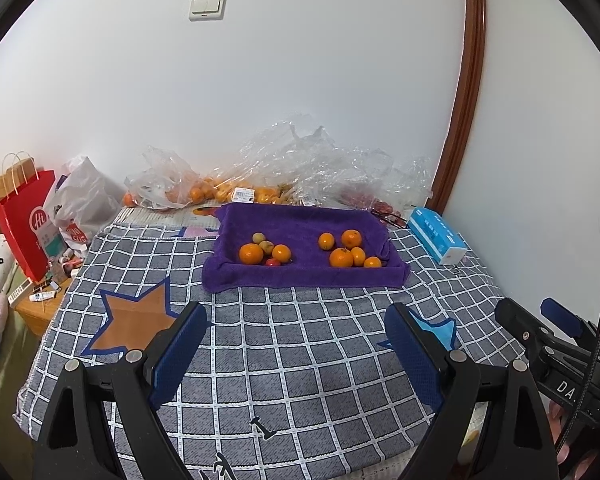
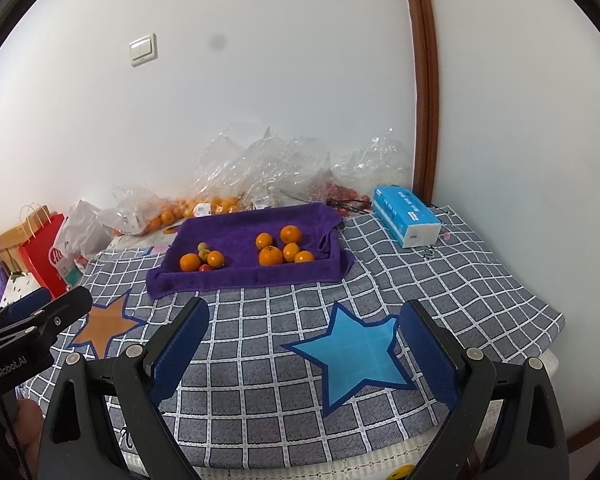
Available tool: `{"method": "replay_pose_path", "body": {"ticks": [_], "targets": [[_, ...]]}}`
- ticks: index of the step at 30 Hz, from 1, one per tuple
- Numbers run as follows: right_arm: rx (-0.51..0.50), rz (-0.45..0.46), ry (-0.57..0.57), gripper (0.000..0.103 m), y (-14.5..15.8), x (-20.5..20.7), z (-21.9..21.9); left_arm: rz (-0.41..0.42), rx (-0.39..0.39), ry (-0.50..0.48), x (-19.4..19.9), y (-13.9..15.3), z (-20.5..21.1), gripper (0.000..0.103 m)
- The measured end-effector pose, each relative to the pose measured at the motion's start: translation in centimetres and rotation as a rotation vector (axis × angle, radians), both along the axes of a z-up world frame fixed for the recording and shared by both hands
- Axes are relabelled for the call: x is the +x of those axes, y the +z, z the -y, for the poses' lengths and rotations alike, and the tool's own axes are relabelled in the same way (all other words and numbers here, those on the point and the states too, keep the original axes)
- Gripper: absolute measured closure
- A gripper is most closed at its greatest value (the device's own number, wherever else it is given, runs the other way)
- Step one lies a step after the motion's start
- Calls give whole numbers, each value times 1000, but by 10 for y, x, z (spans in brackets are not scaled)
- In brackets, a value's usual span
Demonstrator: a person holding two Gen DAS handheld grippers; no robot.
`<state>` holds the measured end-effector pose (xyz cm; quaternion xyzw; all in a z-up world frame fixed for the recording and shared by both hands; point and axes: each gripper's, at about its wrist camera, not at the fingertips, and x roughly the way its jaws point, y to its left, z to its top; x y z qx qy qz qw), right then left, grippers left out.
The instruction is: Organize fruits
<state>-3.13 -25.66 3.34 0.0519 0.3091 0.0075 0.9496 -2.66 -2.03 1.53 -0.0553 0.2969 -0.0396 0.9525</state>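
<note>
My left gripper (image 1: 296,316) and right gripper (image 2: 304,316) hang wide apart, holding nothing, well before the purple tray (image 1: 300,272) with oranges (image 1: 251,254).

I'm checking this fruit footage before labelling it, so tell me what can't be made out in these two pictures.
- Fruit in the clear plastic bags: crinkled film hides the count, both views.
- Red fruit in the purple tray: too small to identify, half hidden behind the oranges.
- Red paper bag: left gripper covers its base, right wrist view.
- Right gripper: jaws unclear, left wrist view.
</note>
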Motion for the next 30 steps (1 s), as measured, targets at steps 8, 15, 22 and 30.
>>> {"method": "replay_pose_path", "body": {"ticks": [8,15,22,30], "targets": [[0,5,3,8,0,0,-1,4,-4,-1,-1,0,-2,13],[1,6,7,8,1,0,-1,4,-10,4,-1,0,-4,12],[-7,7,14,8,2,1,-4,9,-12,6,0,0,-6,9],[-10,-8,22,8,-2,13,-8,4,-17,13,11,-2,-11,8]]}}
